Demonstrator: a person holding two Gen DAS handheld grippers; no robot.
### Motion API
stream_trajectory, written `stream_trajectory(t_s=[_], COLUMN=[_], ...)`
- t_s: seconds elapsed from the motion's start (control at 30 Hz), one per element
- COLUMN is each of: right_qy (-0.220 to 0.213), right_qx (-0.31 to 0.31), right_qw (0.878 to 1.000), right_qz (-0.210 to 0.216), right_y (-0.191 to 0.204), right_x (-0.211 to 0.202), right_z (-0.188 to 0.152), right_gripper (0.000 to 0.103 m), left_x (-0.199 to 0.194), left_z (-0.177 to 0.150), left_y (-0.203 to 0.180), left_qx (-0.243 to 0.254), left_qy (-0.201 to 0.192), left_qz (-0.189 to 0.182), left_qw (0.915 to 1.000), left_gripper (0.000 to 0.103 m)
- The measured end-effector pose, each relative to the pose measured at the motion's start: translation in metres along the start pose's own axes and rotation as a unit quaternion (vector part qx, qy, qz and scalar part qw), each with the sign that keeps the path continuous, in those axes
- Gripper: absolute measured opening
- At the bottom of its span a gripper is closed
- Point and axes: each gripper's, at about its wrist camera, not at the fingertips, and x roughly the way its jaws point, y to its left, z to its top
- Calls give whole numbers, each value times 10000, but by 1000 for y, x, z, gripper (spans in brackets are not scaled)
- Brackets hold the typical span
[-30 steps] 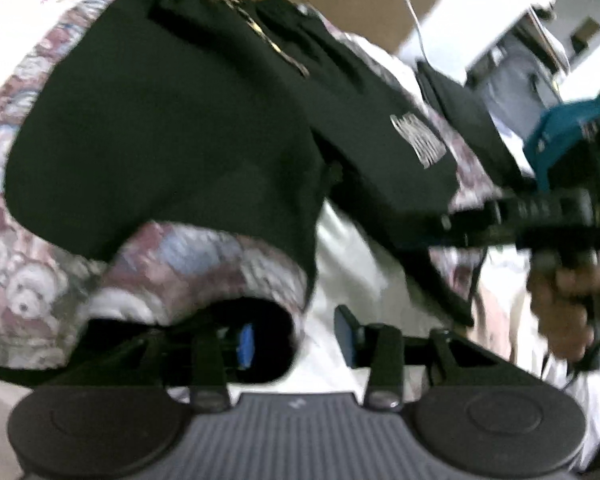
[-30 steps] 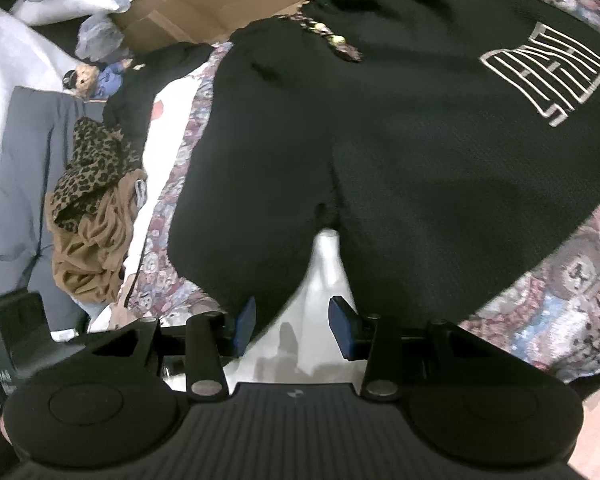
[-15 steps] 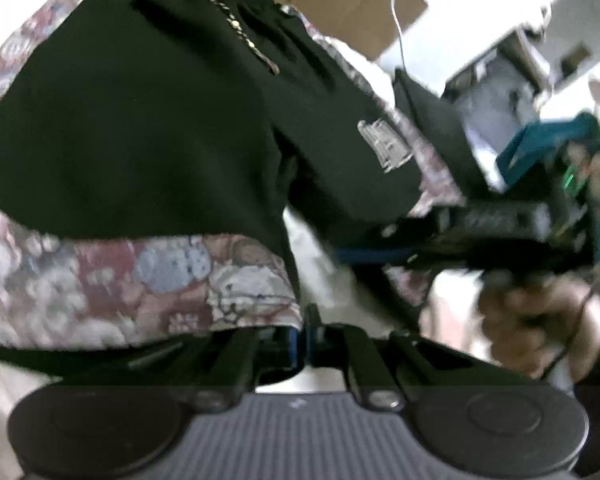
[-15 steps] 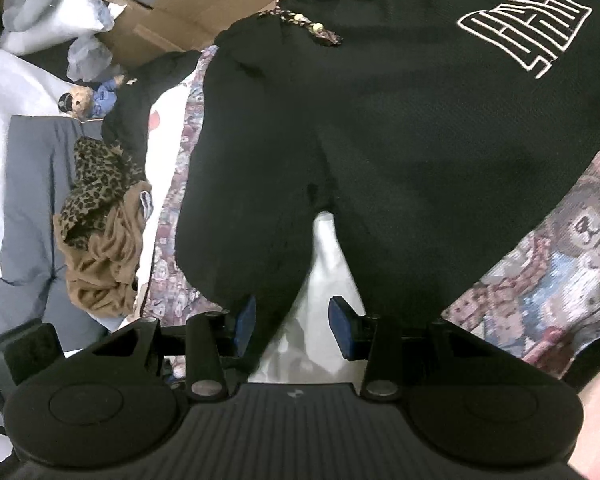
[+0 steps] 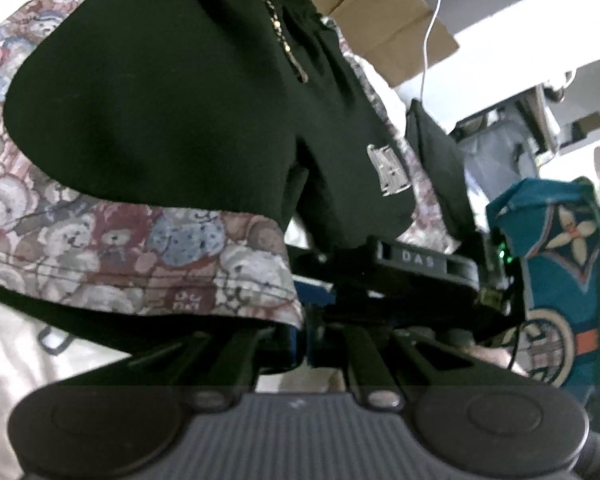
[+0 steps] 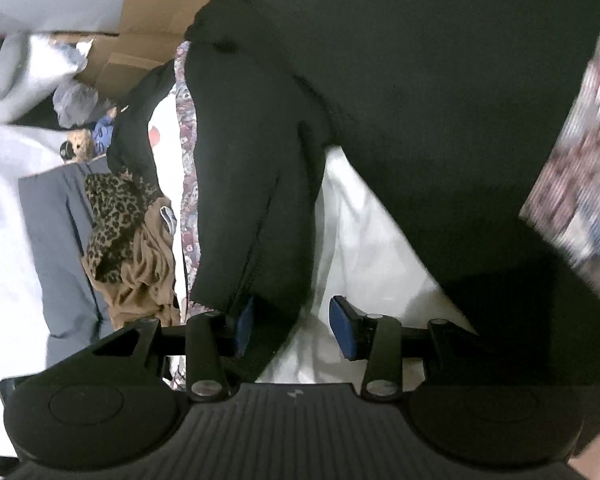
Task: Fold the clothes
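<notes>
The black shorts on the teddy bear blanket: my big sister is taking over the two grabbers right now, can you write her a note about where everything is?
Left gripper: shut on the hem of the teddy bear blanket, under one leg of the black shorts.
Right gripper: open, with the hem of the other leg between its fingers but not pinched.
Things: the shorts lie flat on the blanket, logo up. A leopard-print and brown clothes heap waits to the side.
Done: shorts spread out.
Left: close the right gripper on its leg, probably fold the shorts, then move on to the heap.
</notes>
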Motion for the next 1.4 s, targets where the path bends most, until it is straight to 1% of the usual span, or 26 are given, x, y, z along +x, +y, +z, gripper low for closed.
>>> stream_trajectory(t_s=[0.07, 0.13, 0.2, 0.23, 0.27, 0.3, 0.37, 0.47, 0.53, 0.6, 0.67, 0.73, 0.77, 0.83, 0.87, 0.9, 0.97, 1.07, 1.2, 1.27, 1.37, 1.4], right_qy=[16, 44, 92, 108, 120, 132, 160, 207, 277, 340, 363, 319, 293, 230, 182, 143, 136, 200, 351, 395, 433, 452], right_qx=[40, 43, 20, -32, -98, -164, -290, -537, -690, -702, -687, -625, -584, -483, -397, -275, -120, -87, -220, -275, -290, -283], right_qw=[10000, 10000, 9999, 9999, 9999, 9997, 9990, 9971, 9952, 9951, 9952, 9959, 9964, 9975, 9982, 9989, 9995, 9995, 9987, 9982, 9979, 9979], right_qz=[39, 75, 84, 38, -26, -90, -292, -501, -629, -616, -589, -569, -538, -453, -402, -346, -256, -243, -309, -343, -375, -369], right_y=[0, 2, 2, 3, 3, 4, 6, 11, 15, 18, 19, 19, 17, 14, 13, 11, 8, 9, 15, 17, 18, 18], right_x=[7, 12, 13, 14, 14, 14, 12, 8, 8, 8, 7, 4, 2, -2, -5, -6, -7, -4, 5, 9, 11, 11], right_z=[-3, -5, -5, -6, -6, -7, -8, -9, -10, -9, -9, -9, -8, -7, -6, -5, -3, -3, -7, -9, -9, -9], right_gripper=[47, 37, 22, 17, 6, 1, 1, 1, 1, 2, 3, 4, 7, 20, 36, 49, 54, 54, 54, 54, 54, 54], left_x=[1, 0, -2, -2, -4, -6, -14, -36, -49, -61, -75, -88, -93, -104, -107, -110, -114, -113, -109, -105, -95, -91], left_z=[-2, -5, -7, -8, -10, -11, -13, -9, 0, 11, 24, 37, 43, 56, 62, 69, 81, 100, 113, 116, 115, 115], left_y=[-2, -3, -4, -4, -4, -4, -4, 3, 6, 9, 13, 16, 18, 26, 30, 37, 53, 80, 107, 117, 130, 134], left_qx=[81, 144, 185, 212, 241, 290, 443, 405, 465, 554, 565, 614, 654, 694, 693, 694, 694, 632, 667, 705, 831, 872], left_qy=[71, 102, 136, 184, 255, 341, 368, 133, -43, -230, -417, -605, -685, -813, -841, -855, -829, -657, -318, -77, 236, 338], left_qz=[91, 134, 164, 184, 213, 258, 329, 344, 526, 739, 851, 990, 1082, 1314, 1430, 1561, 1851, 2325, 2743, 2818, 2960, 3002], left_qw=[9999, 9998, 9996, 9994, 9992, 9987, 9978, 9985, 9975, 9955, 9939, 9913, 9896, 9855, 9837, 9816, 9768, 9683, 9588, 9568, 9513, 9493], left_gripper=[5, 5, 5, 5, 6, 9, 11, 11, 11, 11, 11, 11, 11, 11, 11, 11, 11, 11, 12, 15, 21, 28])
